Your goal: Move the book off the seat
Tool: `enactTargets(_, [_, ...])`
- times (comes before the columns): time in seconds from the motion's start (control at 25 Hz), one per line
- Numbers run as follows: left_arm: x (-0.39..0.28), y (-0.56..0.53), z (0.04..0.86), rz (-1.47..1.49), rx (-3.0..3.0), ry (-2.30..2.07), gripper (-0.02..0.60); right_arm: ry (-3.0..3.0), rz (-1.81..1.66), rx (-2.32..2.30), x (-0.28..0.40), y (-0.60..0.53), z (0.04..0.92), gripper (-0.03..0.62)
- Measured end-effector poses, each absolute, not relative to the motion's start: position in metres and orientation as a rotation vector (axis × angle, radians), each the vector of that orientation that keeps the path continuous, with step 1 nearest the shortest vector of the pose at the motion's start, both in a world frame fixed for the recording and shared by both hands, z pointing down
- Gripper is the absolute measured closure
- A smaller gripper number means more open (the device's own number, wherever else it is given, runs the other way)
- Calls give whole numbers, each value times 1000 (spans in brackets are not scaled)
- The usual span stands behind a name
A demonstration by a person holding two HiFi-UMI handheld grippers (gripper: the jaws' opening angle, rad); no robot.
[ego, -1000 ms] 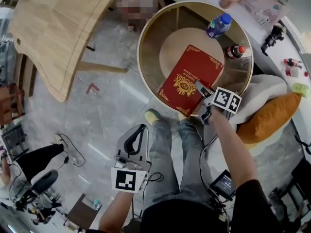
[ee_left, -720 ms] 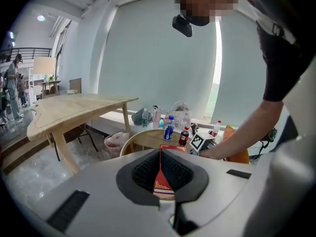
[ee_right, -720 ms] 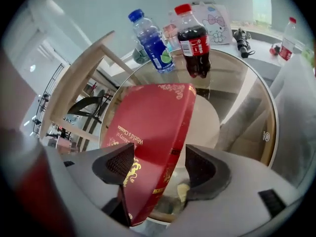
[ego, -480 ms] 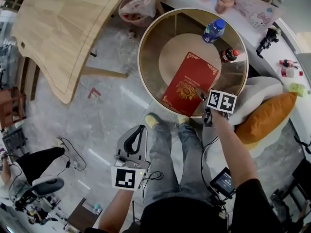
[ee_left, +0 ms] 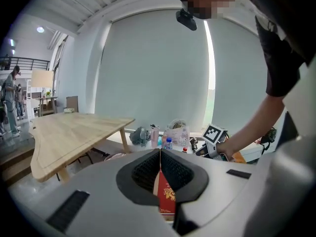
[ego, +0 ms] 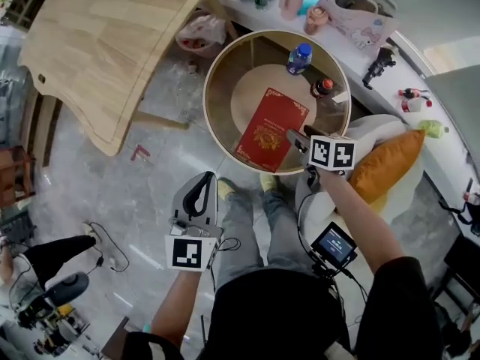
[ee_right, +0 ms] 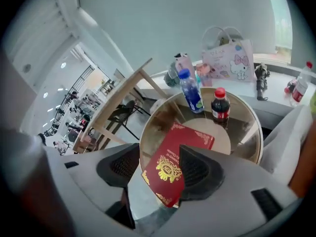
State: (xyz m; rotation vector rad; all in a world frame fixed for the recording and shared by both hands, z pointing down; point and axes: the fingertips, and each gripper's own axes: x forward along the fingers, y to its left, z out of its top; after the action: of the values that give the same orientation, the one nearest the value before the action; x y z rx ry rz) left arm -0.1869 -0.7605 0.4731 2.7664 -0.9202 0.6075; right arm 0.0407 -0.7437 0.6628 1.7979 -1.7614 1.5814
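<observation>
The red book (ego: 270, 128), with a gold emblem on its cover, lies flat and closed on the round glass-topped desk (ego: 206, 96). It sits on the side nearest the person, set slantwise, with its near corner reaching the desk's rim. It is off the white seat (ego: 373, 125), which stands just beside the desk on the right with an orange cushion (ego: 386, 163) on it.

The right tool (ego: 298, 137) hangs above the book's right edge. Its jaws are apart and released, though they have just been closing a little. In the right gripper view the book shows in the gap between them, and the right-hand pad overlaps the book's right side in that picture. The pads do not press on the cover, and the book is not gripped.

The left tool (ee_left: 159, 158) is well apart from the book, over the floor beside the person's legs. Its jaws are clenched together on nothing, and a strip of the red cover shows far off beyond its tips.

Past the book, on the far part of the desk, a blue-capped water bottle (ego: 299, 57) and a dark red-capped bottle (ego: 322, 88) stand upright, well apart from the book.
</observation>
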Motion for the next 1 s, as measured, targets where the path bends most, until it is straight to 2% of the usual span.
enactTargets(0.08, [-181, -760, 457, 580, 2800, -910, 568, -1810, 1546, 1833, 46, -748, 630, 374])
enactTargets(0.12, [-179, -760, 449, 567, 2812, -908, 568, -1833, 1522, 1855, 48, -750, 615, 418])
enactTargets(0.2, [-176, -758, 434, 542, 2827, -911, 566, -1873, 1463, 1917, 53, -752, 582, 572])
enactTargets(0.72, [-167, -747, 337, 296, 2918, -944, 568, -2269, 938, 1975, 37, -740, 345, 580])
enactTargets(1.0, [-160, -733, 291, 201, 3022, -934, 568, -2264, 614, 1998, 45, -708, 290, 580])
